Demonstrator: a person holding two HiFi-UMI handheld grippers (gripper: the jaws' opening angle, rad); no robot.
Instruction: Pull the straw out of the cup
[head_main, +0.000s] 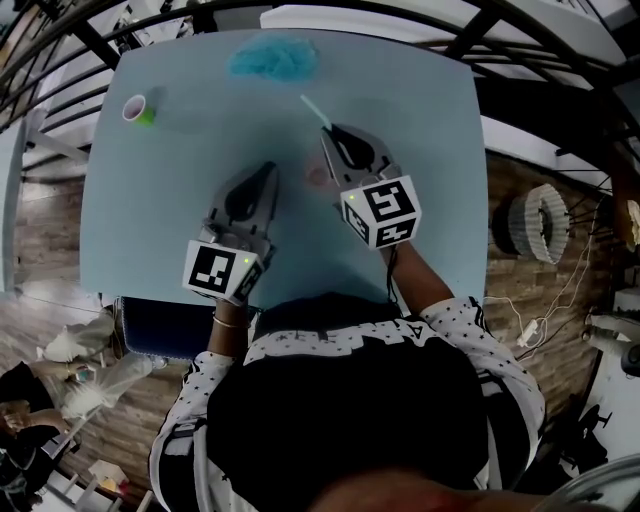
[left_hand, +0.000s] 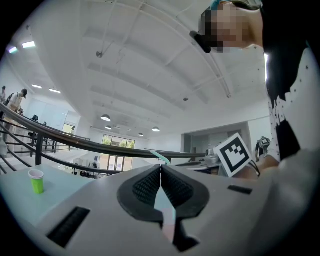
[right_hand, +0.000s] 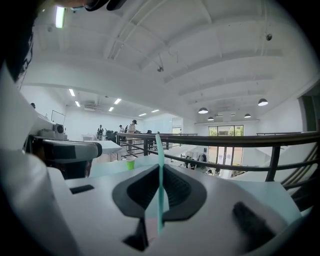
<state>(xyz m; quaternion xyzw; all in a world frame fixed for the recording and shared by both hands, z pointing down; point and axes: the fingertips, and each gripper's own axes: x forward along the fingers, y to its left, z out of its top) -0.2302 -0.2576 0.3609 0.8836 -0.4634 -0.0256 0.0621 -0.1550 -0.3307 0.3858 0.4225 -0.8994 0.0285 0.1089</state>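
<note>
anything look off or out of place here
The straw is clamped in the right gripper, well away from the green cup, which stands upright far off to the left. Nothing looks spilled.

This is a big open-plan workspace, half office and half lab, seen from a raised gallery. A white ribbed ceiling (right_hand: 200, 60) arches high overhead, hung with round lamps (right_hand: 202, 110) and lit by strips (right_hand: 72, 92). A dark railing (right_hand: 240, 142) runs along the gallery edge just past the counter (head_main: 200, 180). Beyond it lies a lower hall with white desks (right_hand: 102, 146), standing people (right_hand: 131, 127) and tall glazed windows (right_hand: 227, 131). Around the counter, wood-plank floor (head_main: 40, 215) carries loose cables (head_main: 560, 300) and scattered clutter (head_main: 80, 350).
</note>
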